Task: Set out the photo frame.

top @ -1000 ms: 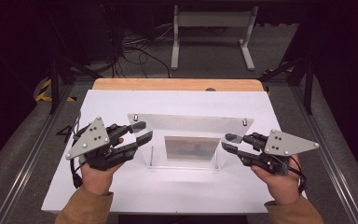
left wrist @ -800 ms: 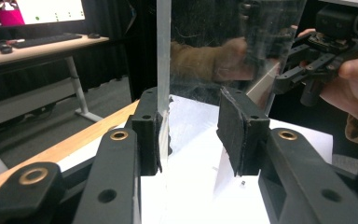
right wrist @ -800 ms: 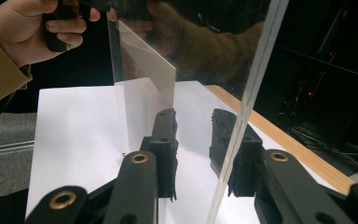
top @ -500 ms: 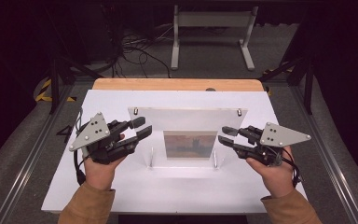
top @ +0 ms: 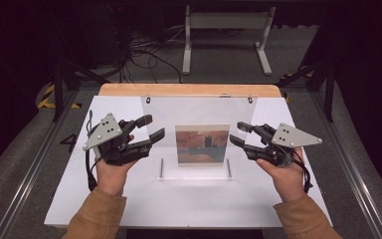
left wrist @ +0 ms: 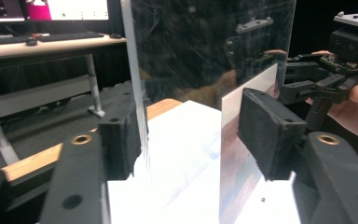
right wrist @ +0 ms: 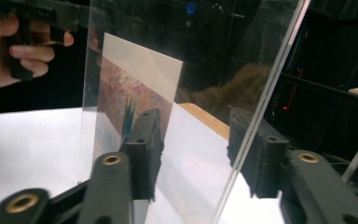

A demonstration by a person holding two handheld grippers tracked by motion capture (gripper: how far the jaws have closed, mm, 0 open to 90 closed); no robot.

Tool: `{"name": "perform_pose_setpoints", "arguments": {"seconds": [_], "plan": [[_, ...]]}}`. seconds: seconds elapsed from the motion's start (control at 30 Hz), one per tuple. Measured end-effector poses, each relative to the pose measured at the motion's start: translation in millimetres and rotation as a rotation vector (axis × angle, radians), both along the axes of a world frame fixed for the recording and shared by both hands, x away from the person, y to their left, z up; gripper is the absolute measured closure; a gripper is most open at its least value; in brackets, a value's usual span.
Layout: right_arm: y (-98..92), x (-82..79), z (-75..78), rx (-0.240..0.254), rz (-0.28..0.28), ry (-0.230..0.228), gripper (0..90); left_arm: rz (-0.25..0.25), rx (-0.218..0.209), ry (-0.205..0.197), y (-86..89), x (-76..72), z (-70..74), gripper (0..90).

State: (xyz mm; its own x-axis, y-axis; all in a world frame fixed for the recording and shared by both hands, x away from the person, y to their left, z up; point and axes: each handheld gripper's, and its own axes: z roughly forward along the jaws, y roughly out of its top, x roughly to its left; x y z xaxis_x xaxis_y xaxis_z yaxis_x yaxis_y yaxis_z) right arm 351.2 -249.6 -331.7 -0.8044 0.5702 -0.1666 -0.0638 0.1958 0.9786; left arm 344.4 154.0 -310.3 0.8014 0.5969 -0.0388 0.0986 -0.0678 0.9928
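A clear acrylic panel point(top: 199, 112) stands upright in the middle of the white table point(top: 129, 199), with a reddish-brown picture point(top: 202, 144) behind its lower centre. My left gripper point(top: 153, 126) is open at the panel's left edge. In the left gripper view the panel's edge point(left wrist: 137, 93) passes between the two spread jaws of the left gripper point(left wrist: 191, 140), touching neither pad. My right gripper point(top: 236, 131) is open at the right edge. In the right gripper view that edge point(right wrist: 261, 107) runs between the jaws of the right gripper point(right wrist: 200, 149), with the picture point(right wrist: 130, 93) seen through the panel.
Two short pegs point(top: 161, 168) mark the panel's foot on the table. A wooden strip point(top: 189, 89) lines the table's far edge. Beyond it are cables and a white stand point(top: 226, 35) on the dark floor. Metal rails point(top: 348, 169) run along both table sides.
Both grippers have moved forward and inward until their open jaws straddle the panel's side edges. The panel's top edge and the picture now sit higher in the high view.
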Motion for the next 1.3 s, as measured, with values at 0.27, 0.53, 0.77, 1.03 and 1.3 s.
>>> {"name": "perform_pose_setpoints", "arguments": {"seconds": [0.27, 0.53, 0.77, 1.03, 1.3], "plan": [[-3.1, 8.9, -5.3, 0.037, -0.045, 0.019, 39.0, 0.032, 0.028, 0.012, -1.4, 8.6, -7.6, 32.5], [-14.3, 1.8, -1.4, 0.047, -0.073, 0.045, 34.4, 0.072, 0.064, 0.043, 10.0, 4.2, -12.4, 20.7], [-28.9, -16.8, 8.1, 0.014, -0.109, 0.054, 34.8, 0.087, 0.123, 0.044, 24.2, -12.5, -14.8, 12.9], [-52.3, -35.9, 12.9, 0.018, -0.13, 0.097, 30.3, 0.115, 0.149, 0.09, 47.3, -26.3, -27.2, 8.1], [-68.9, -42.4, 0.6, 0.014, -0.191, 0.162, 19.1, 0.136, 0.166, 0.142, 70.0, -28.7, -43.8, 5.1]]}}
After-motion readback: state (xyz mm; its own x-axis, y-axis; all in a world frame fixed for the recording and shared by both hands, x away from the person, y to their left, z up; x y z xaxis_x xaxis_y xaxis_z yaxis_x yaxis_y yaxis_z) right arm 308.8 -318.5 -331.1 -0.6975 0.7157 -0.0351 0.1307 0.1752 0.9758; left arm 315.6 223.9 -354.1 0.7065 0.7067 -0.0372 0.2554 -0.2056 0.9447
